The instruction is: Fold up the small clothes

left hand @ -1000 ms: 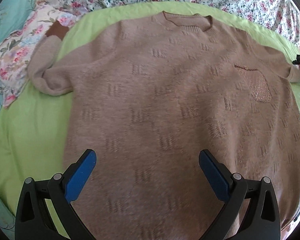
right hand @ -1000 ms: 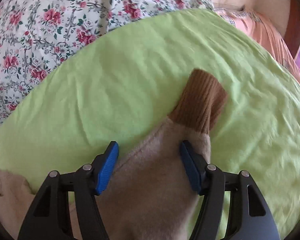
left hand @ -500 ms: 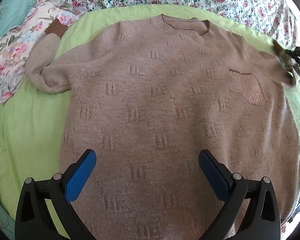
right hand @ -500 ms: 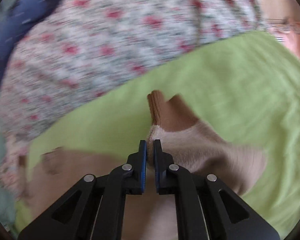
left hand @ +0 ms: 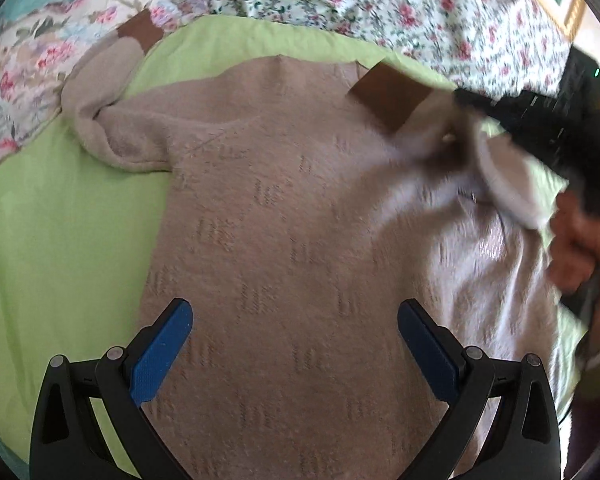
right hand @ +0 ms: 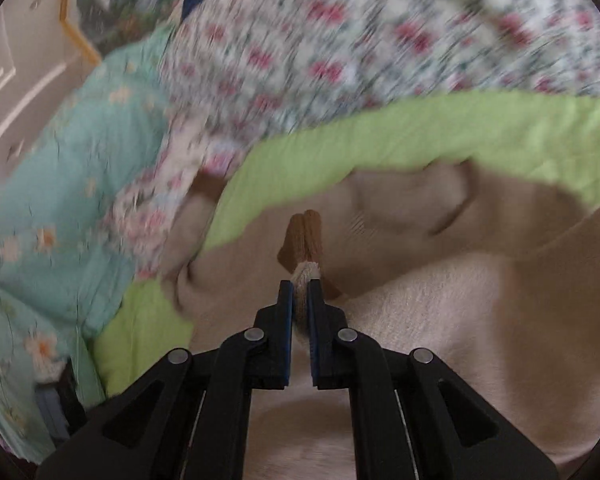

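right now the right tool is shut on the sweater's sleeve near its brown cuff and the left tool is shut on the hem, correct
Not quite. The right tool is indeed shut on the sleeve near the brown cuff, but the left tool is open: the left wrist view shows its jaws standing wide apart above the sweater, gripping nothing.

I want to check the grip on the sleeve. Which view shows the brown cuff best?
The right wrist view: the brown cuff sticks out just past the shut right tongs. The left wrist view shows it blurred, over the sweater.
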`<action>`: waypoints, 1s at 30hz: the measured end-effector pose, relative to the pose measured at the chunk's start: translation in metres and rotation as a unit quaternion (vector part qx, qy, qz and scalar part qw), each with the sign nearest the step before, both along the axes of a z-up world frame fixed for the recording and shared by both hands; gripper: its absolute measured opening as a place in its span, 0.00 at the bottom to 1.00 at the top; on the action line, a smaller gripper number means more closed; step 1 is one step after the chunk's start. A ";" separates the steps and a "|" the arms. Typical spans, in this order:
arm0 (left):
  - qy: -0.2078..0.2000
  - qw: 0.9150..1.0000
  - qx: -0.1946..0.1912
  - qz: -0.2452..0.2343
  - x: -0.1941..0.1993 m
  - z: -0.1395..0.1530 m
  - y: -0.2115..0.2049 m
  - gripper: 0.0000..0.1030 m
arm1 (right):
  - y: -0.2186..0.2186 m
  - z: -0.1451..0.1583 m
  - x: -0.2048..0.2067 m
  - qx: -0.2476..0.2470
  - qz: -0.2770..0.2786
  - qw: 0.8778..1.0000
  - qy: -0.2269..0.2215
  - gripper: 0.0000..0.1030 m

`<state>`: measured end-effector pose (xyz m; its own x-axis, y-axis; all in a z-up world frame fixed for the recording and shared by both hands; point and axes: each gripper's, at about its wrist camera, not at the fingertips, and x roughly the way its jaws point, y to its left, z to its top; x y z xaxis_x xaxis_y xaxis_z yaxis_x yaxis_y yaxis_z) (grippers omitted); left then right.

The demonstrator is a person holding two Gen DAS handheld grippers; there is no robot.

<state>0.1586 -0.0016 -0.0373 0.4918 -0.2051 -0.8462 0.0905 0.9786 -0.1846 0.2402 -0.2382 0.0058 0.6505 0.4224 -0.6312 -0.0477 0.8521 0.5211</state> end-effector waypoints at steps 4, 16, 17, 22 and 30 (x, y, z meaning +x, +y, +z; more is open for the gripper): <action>0.004 0.999 -0.052 -0.003 0.016 -0.003 0.012 0.99 | 0.030 -0.026 0.001 0.006 0.032 0.999 0.027 0.08; 0.060 0.977 -0.195 -0.062 0.130 -0.021 -0.019 0.99 | -0.008 -0.026 -0.061 0.032 -0.005 0.999 0.024 0.46; 0.067 0.976 -0.197 -0.068 0.140 -0.025 -0.025 0.99 | -0.015 -0.024 -0.068 0.033 -0.016 0.999 0.021 0.46; 0.058 0.976 -0.200 -0.069 0.182 -0.036 -0.041 0.95 | -0.062 -0.017 -0.118 0.041 -0.107 0.993 0.012 0.46; -0.046 0.982 -0.171 -0.068 0.158 -0.002 -0.024 0.06 | -0.107 -0.007 -0.160 0.020 -0.192 0.981 -0.003 0.46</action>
<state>0.3166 -0.0258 -0.0393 0.5111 -0.5386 -0.6698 0.2474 0.8385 -0.4854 0.0803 -0.3456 -0.0010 0.7709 0.1699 -0.6139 0.2695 0.7862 0.5561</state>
